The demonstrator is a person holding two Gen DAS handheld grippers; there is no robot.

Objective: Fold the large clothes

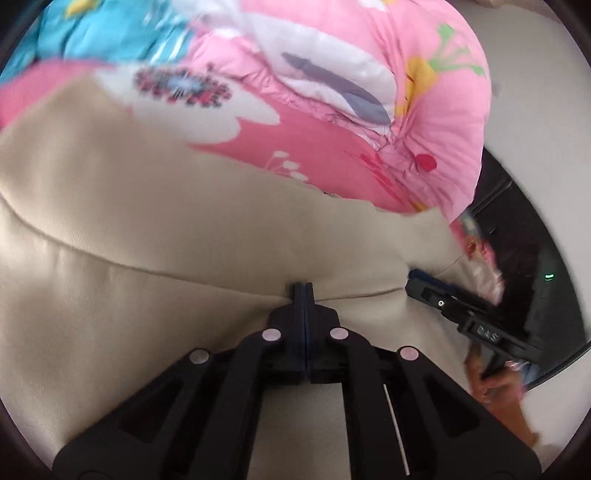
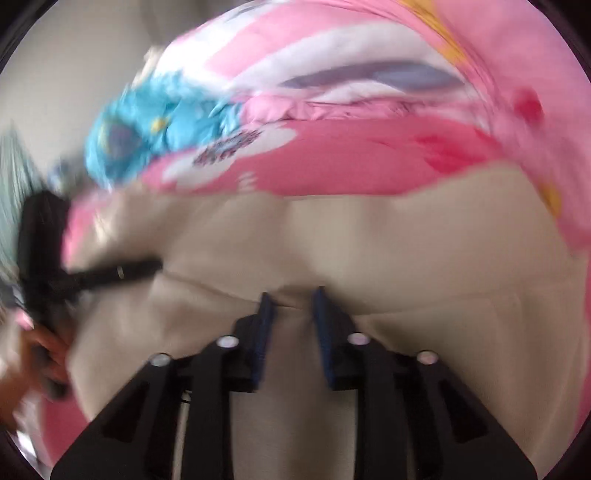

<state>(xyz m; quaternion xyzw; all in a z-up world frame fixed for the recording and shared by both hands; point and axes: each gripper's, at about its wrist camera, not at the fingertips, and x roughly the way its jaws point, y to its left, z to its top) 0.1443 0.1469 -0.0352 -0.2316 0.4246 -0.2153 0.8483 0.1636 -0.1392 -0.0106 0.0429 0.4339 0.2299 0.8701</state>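
Black arms of the left gripper (image 1: 303, 290) fill the bottom of its own view, with four pale round studs on them, two on each side. Its two fingers are pressed tight together at the middle of the view, and they pinch a fold of the beige cloth (image 1: 166, 236) between them. That cloth is the big piece of clothing. It spreads from 9 o'clock across to 3 o'clock and bunches into a ridge right where the fingers bite.

At 3 o'clock in that same view the right gripper (image 1: 424, 282) pokes in from the side, with its tip against the edge of the same beige cloth. A hand (image 1: 495, 384) holds it from below, near 4 o'clock.

From the right wrist view, the right gripper (image 2: 291, 299) has two blue pads (image 2: 264, 332), and they stand apart with a small gap. A little peak of the beige cloth (image 2: 406, 251) sits in the gap. This view is blurry, so I cannot tell if the pads press on it. At 9 o'clock the left gripper (image 2: 147, 267) reaches in as a dark bar onto the cloth, and the other hand (image 2: 40, 354) is at 8 o'clock.

Further off, past the beige cloth, lies one big pink quilt (image 1: 369, 110) with white, yellow and grey shapes on it. It runs from 11 o'clock to 2 o'clock. One blue patch (image 1: 110, 29) shows on it at 10 o'clock. Something dark (image 1: 524, 236) stands behind the quilt at 3 o'clock, with one tiny green light (image 1: 549, 276).
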